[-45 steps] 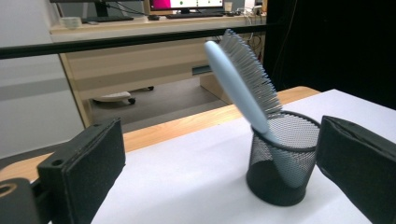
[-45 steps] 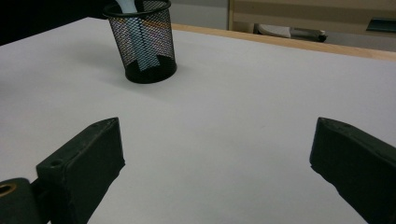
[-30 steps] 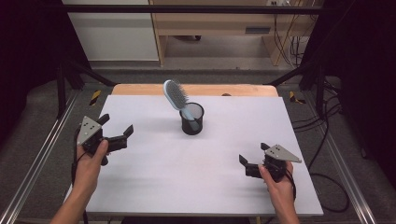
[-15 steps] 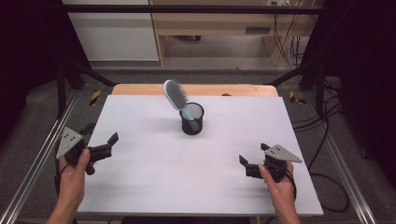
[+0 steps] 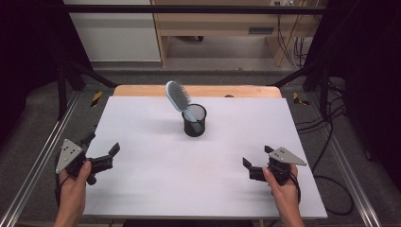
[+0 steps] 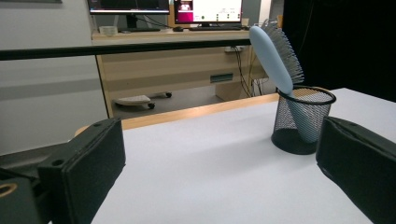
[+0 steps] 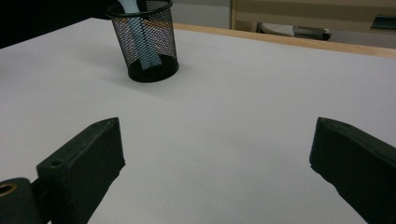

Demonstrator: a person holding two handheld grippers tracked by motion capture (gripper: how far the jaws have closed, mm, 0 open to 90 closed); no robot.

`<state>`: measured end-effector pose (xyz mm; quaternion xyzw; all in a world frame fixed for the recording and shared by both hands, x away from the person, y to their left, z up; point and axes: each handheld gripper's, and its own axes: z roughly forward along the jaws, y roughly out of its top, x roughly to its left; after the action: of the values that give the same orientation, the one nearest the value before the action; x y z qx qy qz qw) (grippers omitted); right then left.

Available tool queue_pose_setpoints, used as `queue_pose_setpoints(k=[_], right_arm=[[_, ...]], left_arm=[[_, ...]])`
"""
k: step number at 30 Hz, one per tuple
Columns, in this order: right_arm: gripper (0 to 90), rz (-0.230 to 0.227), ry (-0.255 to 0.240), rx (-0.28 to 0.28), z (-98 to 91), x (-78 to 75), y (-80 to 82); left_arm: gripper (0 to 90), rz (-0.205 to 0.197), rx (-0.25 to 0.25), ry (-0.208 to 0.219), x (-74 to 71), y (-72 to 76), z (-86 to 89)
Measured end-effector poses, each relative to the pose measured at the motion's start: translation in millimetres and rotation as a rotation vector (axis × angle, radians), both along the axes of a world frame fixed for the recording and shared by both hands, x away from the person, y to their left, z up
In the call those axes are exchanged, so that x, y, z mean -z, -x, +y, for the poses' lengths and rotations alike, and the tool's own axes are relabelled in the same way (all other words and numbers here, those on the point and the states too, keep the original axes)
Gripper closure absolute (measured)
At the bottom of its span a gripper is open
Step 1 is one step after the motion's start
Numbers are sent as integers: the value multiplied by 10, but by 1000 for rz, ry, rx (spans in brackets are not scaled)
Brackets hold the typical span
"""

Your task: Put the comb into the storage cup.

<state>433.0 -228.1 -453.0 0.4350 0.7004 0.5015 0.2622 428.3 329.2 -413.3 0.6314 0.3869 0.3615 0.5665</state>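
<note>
- Since a second ago the left gripper point(image 5: 101, 151) has drawn back from the mesh cup point(image 5: 194, 120), toward the person's side and out to the desk's left edge; the right gripper point(image 5: 255, 163) has kept its place.
- Both grippers are well apart from the mesh cup, one to either side of it, nearer the person.
- Left gripper's jaws are spread wide and hold nothing; the mesh cup shows between them farther off.
- Right gripper's jaws are likewise spread and hold nothing.
- A pale blue hairbrush point(image 5: 178, 97) stands in the mesh cup, handle down, its bristled head leaning up and out over the cup's rim.
- The mesh cup stands upright on the white desk point(image 5: 142, 118), toward its far side.
</note>
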Motion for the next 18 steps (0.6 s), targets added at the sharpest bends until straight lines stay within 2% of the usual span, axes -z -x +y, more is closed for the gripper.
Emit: queue_pose_setpoints(k=[3, 6, 13, 18], right_arm=[[31, -3, -4, 4, -10, -7, 11], [31, -3, -6, 4, -18, -9, 9], [32, -7, -3, 15, -42, -5, 3], [34, -29, 4, 21, -73, -16, 27]], left_arm=[[15, 2, 6, -1, 52, 14, -30], [16, 7, 19, 16, 105, 24, -57], [16, 10, 55, 7, 166, 44, -127], [17, 37, 76, 26, 212, 75, -162]])
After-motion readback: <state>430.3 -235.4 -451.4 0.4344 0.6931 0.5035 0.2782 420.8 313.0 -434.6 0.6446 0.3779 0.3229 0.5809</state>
